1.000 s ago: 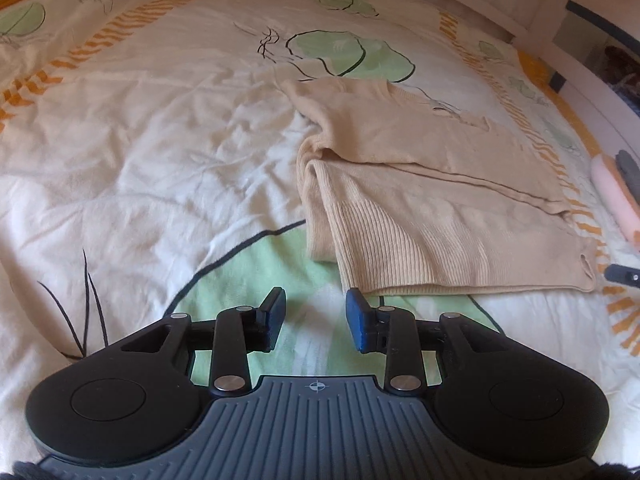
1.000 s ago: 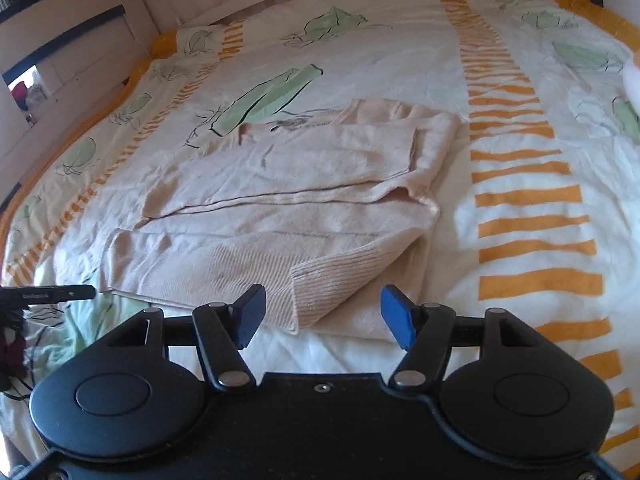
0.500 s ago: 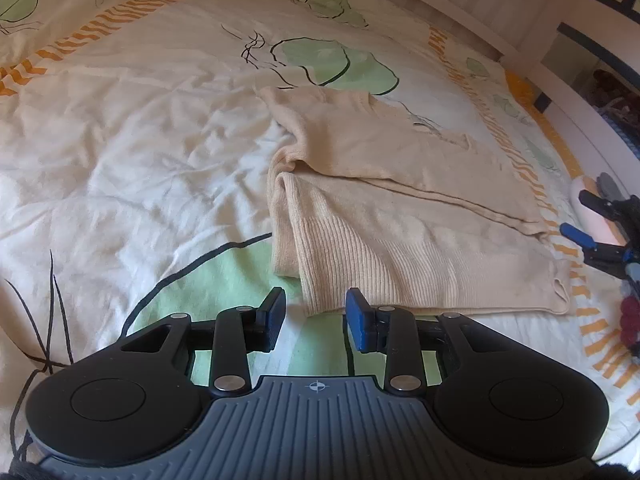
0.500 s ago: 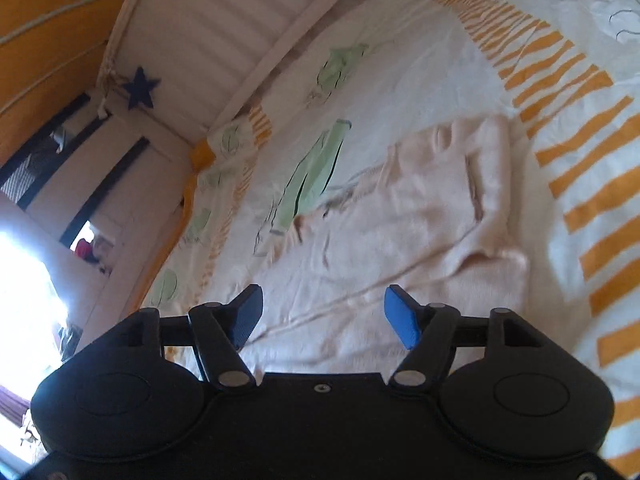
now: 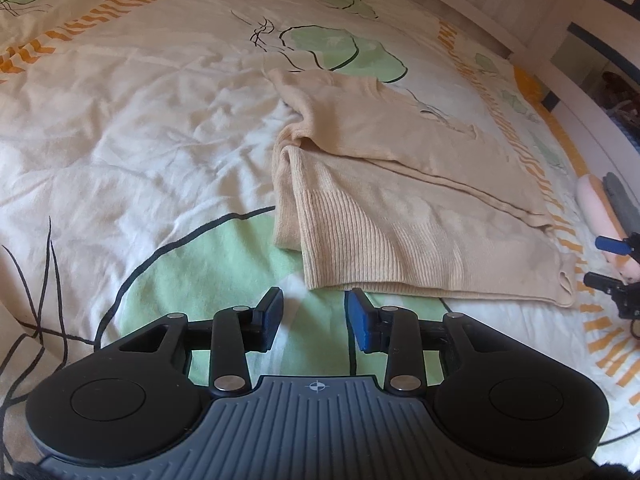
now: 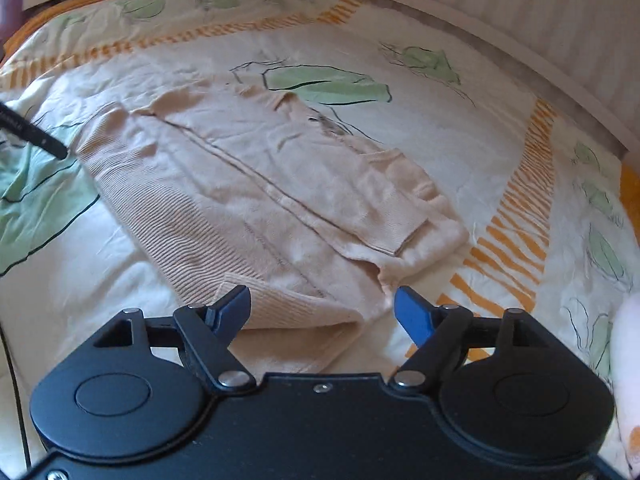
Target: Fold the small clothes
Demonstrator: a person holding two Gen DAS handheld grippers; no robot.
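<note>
A beige knit sweater lies folded flat on the bed, sleeves laid over the body, ribbed hem toward me. It also shows in the right wrist view. My left gripper is open and empty, just short of the hem's near left corner. My right gripper is open wide and empty, its jaws standing over the hem's right corner without holding it. The right gripper's fingertips show at the right edge of the left wrist view. A left fingertip shows at the left edge of the right wrist view.
The bedcover is cream with green leaves and orange stripes. A white slatted bed rail runs along the far side. A pink and grey rolled item lies at the right edge. Something white sits at the right wrist view's right edge.
My right gripper swung back down from pointing at the headboard and now sits low over the sweater's hem corner. My left gripper shifted slightly; both stayed open.
</note>
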